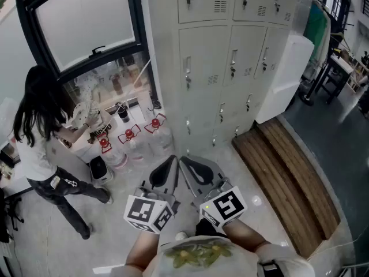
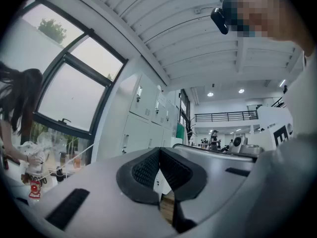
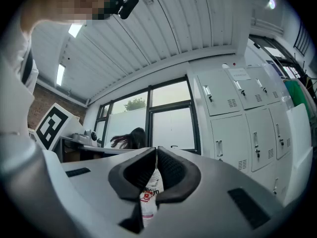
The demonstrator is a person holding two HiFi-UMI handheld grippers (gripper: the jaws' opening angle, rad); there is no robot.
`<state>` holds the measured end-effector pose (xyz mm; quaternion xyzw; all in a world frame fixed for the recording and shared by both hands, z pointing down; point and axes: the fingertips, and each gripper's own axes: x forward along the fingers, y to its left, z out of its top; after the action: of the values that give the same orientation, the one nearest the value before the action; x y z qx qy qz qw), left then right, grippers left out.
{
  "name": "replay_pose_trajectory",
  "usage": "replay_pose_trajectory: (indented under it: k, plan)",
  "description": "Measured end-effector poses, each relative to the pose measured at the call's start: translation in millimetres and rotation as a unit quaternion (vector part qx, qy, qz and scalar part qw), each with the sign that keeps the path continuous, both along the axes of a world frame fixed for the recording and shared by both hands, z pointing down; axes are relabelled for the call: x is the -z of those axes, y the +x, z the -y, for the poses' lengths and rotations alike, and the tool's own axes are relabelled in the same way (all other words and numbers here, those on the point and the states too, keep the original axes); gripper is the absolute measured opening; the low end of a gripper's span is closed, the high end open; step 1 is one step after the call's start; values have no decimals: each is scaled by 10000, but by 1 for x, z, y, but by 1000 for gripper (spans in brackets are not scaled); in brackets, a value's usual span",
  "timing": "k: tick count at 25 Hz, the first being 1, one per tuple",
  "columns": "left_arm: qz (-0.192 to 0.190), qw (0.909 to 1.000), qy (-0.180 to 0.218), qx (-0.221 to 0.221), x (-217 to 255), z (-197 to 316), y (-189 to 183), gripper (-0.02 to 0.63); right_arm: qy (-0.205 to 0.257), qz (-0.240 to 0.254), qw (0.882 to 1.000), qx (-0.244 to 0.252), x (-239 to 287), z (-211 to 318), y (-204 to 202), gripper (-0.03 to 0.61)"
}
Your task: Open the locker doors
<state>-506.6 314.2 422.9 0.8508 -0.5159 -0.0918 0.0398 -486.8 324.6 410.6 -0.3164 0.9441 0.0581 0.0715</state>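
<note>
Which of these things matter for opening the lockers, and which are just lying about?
For the job: lockers; left gripper and right gripper, jaws shut and empty.
Lying about: water bottles, bench, a person by the window.

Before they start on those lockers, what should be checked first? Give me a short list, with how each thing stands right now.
1. Left gripper empty: ok, jaws together, nothing between them.
2. Right gripper empty: ok, jaws together, nothing gripped.
3. Jaws ready to take a door handle: not ok, both are shut.
4. Locker doors straight ahead closed: ok, none of them opened yet.
5. Doors unlocked: cannot tell.
6. Bystander away from the lockers: ok, over by the window.
</note>
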Motion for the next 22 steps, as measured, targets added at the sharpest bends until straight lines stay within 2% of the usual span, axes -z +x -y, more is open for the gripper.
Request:
replay_pose_trajectory:
  k: [11,22]
  plan:
    - [35,10000,-25,-55,-1,27,24,28,-54,114,9999,24,-1,27,25,35]
    - [169,9997,99,122,10,94,53,28,119,149,9995,253,8,90,54,37]
